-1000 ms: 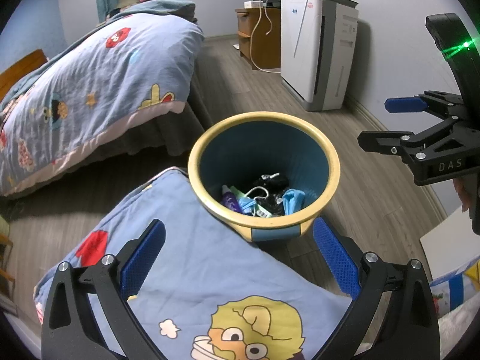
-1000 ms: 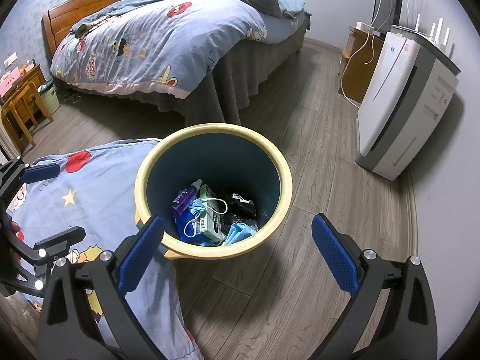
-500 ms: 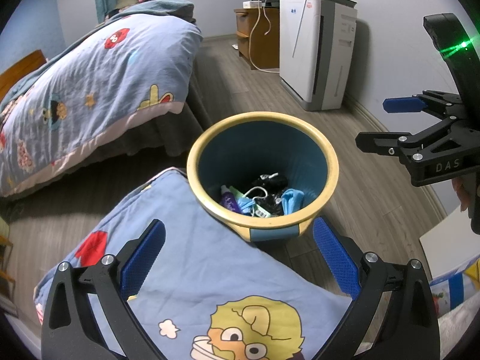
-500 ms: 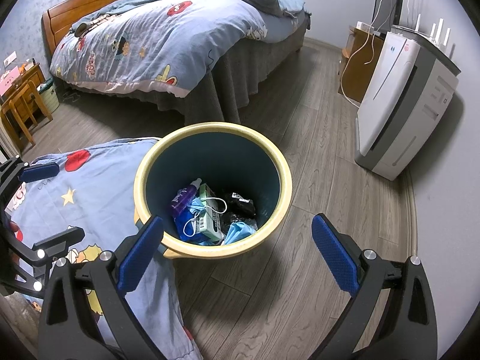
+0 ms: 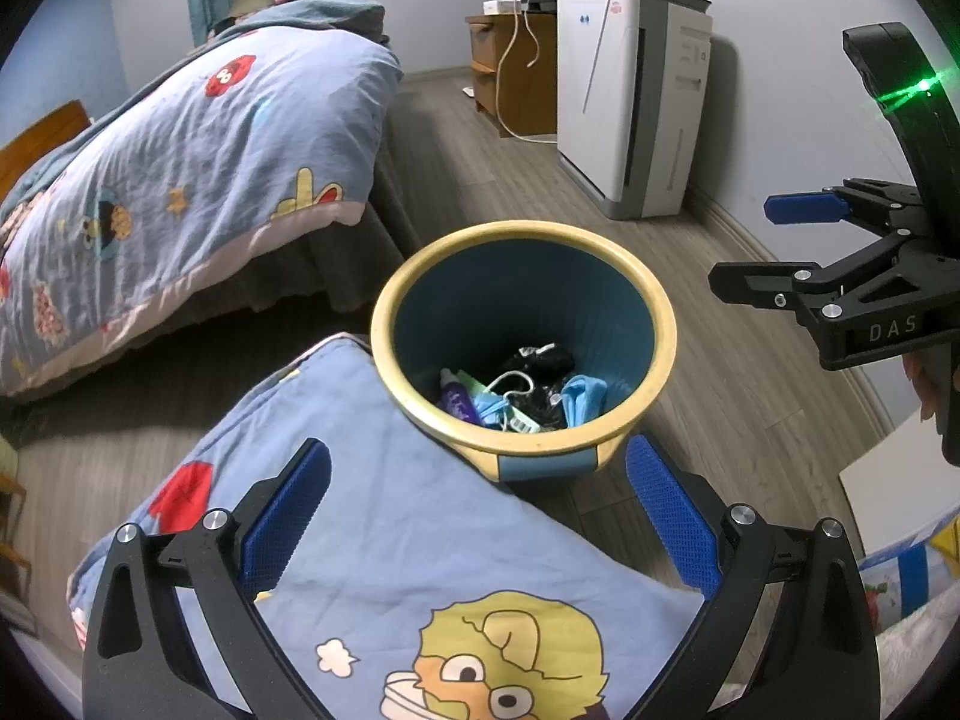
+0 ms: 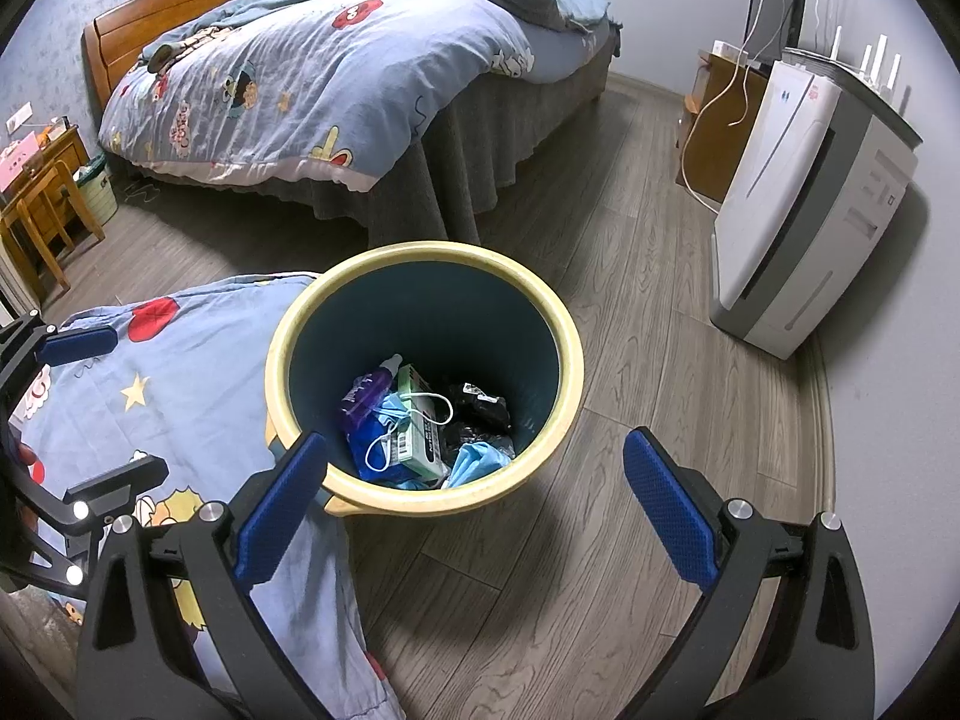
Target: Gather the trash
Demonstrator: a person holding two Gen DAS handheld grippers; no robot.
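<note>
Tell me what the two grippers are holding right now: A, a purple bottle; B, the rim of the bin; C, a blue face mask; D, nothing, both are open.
D: the left gripper and right gripper both gape empty, while the mask and bottle lie inside the bin.

My left gripper (image 5: 477, 507) hangs level, jaws spread wide, nothing held. My right gripper (image 6: 474, 501) alongside, jaws equally wide, also empty.
</note>
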